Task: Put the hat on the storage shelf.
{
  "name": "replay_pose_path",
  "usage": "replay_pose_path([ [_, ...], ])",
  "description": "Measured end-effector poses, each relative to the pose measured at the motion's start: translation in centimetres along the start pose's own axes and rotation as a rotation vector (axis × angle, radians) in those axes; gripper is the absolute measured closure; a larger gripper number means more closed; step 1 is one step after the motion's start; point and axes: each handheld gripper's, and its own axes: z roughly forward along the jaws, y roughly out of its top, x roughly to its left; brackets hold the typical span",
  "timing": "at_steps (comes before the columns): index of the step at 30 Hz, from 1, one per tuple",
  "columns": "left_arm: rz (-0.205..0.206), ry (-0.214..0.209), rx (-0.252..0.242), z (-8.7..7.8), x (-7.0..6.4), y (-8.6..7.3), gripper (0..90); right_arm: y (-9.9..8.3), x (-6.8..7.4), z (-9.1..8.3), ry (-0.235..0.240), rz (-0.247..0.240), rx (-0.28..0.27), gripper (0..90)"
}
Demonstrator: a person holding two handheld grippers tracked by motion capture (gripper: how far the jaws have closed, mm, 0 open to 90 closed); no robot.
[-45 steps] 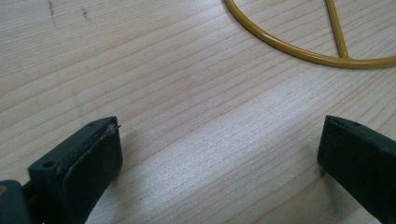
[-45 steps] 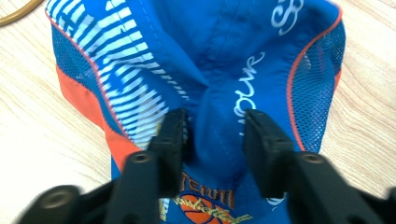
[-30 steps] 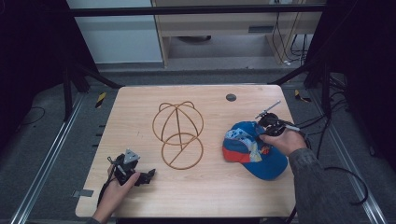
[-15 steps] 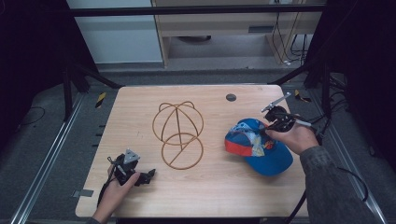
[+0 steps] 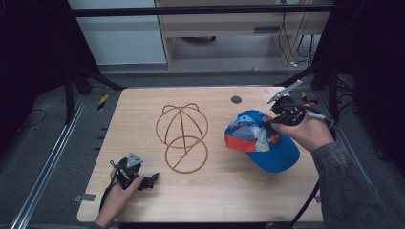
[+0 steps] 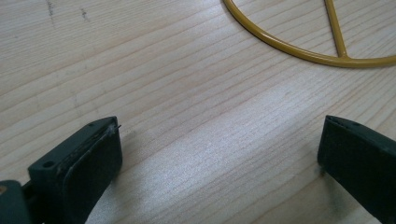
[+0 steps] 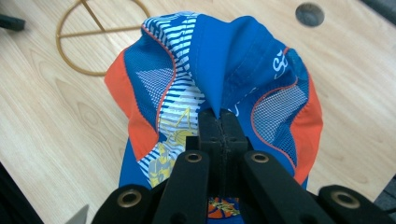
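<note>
A blue, orange and white cap (image 5: 260, 138) hangs at the table's right, pinched at its crown by my right gripper (image 5: 276, 119), which is shut on a fold of blue fabric (image 7: 219, 100). The cap's brim (image 5: 277, 155) points toward the front edge. A gold wire cap stand (image 5: 182, 133) sits in the middle of the table. My left gripper (image 5: 152, 180) rests open at the front left, its pads (image 6: 93, 154) wide apart over bare wood, with the stand's base ring (image 6: 303, 49) just ahead.
The wooden table (image 5: 215, 191) has a dark round hole (image 5: 236, 99) near its far edge. Black frame legs and cables stand around the table, and a shelf unit is behind it.
My right gripper has lifted the cap and carried it up and to the right. The left gripper has stayed in place.
</note>
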Motion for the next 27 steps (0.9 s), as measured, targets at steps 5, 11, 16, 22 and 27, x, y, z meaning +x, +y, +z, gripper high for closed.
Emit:
replay_pose_path([
  [5,0.003,0.0,0.0,0.0,0.0,0.0,0.0,0.9,0.4,-1.6,-0.005,-0.014,-0.028,90.0],
  [11,0.002,0.0,0.0,0.0,0.0,0.0,0.0,1.7,1.0,-3.3,0.0,-0.033,-0.093,90.0],
  [16,0.003,0.0,0.0,0.0,0.0,0.0,0.0,2.3,1.8,-4.5,0.003,-0.051,-0.156,90.0],
  [22,0.001,0.0,-0.001,0.0,0.0,0.0,0.0,3.5,2.8,-5.8,0.003,-0.079,-0.208,90.0],
  [27,0.001,-0.001,-0.001,0.0,0.0,0.0,0.0,4.8,3.8,-6.8,-0.001,-0.108,-0.242,90.0],
])
